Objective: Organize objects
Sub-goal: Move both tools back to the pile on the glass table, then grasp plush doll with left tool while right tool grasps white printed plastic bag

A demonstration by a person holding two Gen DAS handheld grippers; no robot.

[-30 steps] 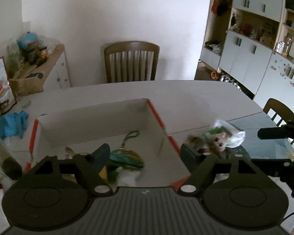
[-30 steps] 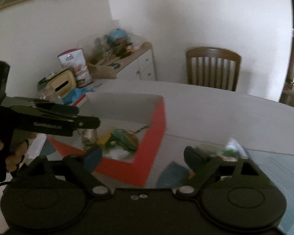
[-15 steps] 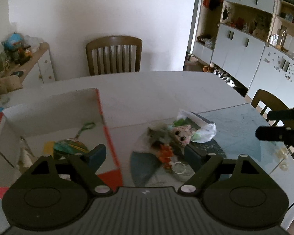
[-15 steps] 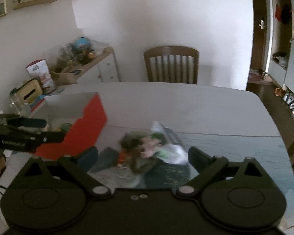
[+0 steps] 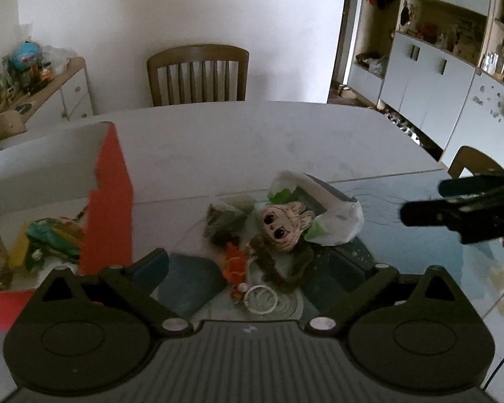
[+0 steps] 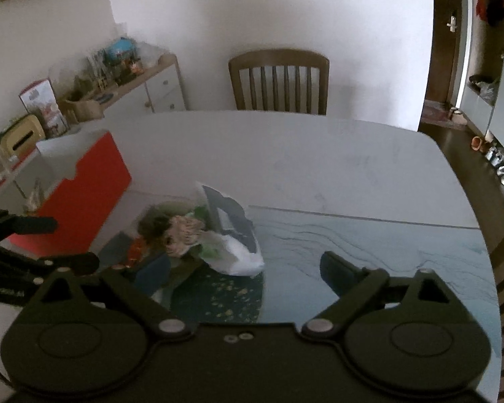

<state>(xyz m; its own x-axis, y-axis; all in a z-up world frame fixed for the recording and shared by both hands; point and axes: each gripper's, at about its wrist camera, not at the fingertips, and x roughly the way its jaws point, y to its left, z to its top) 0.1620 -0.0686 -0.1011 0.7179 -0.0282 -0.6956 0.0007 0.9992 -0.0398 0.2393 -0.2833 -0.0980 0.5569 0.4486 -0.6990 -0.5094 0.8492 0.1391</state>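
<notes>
Left gripper (image 5: 257, 263) jaws spread wide, just been opening, nothing pinched; the pile sits beyond and between the tips. Right gripper (image 6: 243, 270) also gaping, empty, hovering right of the pile. Task stuff: cartoon-face charm (image 5: 285, 225) on a fuzzy brown cord, orange trinket (image 5: 235, 263), metal ring (image 5: 260, 299), dark green lump (image 5: 223, 223), white plastic bag (image 5: 336, 221), all heaped mid-table, just right of the red-and-white box (image 5: 112, 201), which already holds a teal-green item (image 5: 50, 240).

Risks: tangled pile, so a grab likely drags neighbours along; ring flat on the glossy table (image 5: 252, 144), may slip the pads; both grippers close, could collide. Box wall near left limits sweep; far and right tabletop open.
</notes>
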